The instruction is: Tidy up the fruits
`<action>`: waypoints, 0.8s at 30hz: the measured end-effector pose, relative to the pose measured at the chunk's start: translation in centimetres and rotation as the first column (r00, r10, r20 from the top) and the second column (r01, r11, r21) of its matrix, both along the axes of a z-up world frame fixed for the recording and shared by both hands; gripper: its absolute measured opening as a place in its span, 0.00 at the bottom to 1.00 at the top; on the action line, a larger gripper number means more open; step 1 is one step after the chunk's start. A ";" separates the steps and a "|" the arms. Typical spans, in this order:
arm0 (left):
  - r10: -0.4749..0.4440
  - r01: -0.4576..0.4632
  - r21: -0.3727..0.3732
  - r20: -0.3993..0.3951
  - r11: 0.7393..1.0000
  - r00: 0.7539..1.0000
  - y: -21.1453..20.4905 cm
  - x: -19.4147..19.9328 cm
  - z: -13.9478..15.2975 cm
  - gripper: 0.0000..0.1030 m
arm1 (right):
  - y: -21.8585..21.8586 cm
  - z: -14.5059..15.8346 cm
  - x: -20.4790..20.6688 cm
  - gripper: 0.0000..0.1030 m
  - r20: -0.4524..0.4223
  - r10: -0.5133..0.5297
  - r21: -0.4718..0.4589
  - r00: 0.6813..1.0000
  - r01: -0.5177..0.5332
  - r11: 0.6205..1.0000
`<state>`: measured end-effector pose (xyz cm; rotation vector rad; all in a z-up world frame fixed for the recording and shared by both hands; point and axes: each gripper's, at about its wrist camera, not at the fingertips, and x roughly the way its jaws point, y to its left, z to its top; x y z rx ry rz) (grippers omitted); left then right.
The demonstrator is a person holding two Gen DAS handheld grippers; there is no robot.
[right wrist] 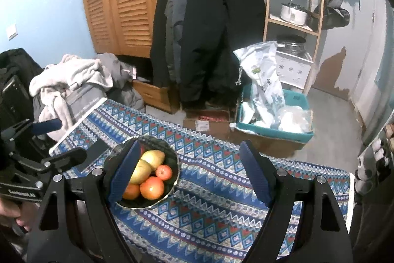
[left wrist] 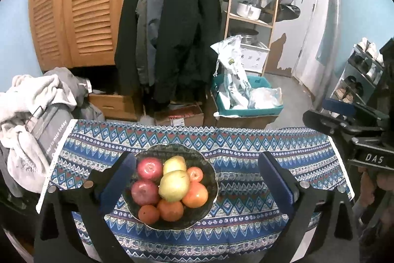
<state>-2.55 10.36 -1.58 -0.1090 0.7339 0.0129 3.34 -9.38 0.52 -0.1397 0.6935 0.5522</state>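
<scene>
A dark patterned bowl (left wrist: 209, 171) stands on the blue patterned cloth and holds several fruits: two red apples (left wrist: 145, 191), two yellow-green pears (left wrist: 173, 185) and several oranges (left wrist: 195, 194). My left gripper (left wrist: 197, 181) hangs above the bowl, wide open, its blue pads on either side of the bowl and touching nothing. In the right wrist view the bowl (right wrist: 173, 163) lies at the left, partly behind the left pad. My right gripper (right wrist: 192, 171) is open over bare cloth to the right of the bowl. The left gripper's (right wrist: 55, 142) body shows at the far left of that view.
The table (left wrist: 246, 147) is covered by the blue, red and white cloth. Clothes (left wrist: 27, 110) are piled at its left end. Behind it hang dark coats (left wrist: 172, 28), with a teal bin (left wrist: 246, 110) on cardboard boxes, wooden shelves (left wrist: 253, 4) and a louvred wardrobe (left wrist: 71, 4). A shoe rack (left wrist: 357, 75) stands at the right.
</scene>
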 end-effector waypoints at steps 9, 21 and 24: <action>0.005 -0.005 0.026 0.005 1.000 1.000 -0.9 0.1 0.3 0.99 | -1.5 -0.3 0.4 0.79 -0.014 -0.026 0.016 1.000 0.026 1.000; 0.012 -0.013 0.055 0.019 0.998 1.000 -1.7 -0.2 1.0 0.99 | -1.8 -0.3 0.3 0.79 -0.012 -0.030 0.018 0.999 0.031 0.999; 0.004 -0.005 0.070 0.020 0.998 1.000 -2.0 -0.2 1.1 0.99 | -2.1 -0.2 0.3 0.79 -0.013 -0.034 0.020 0.999 0.034 0.999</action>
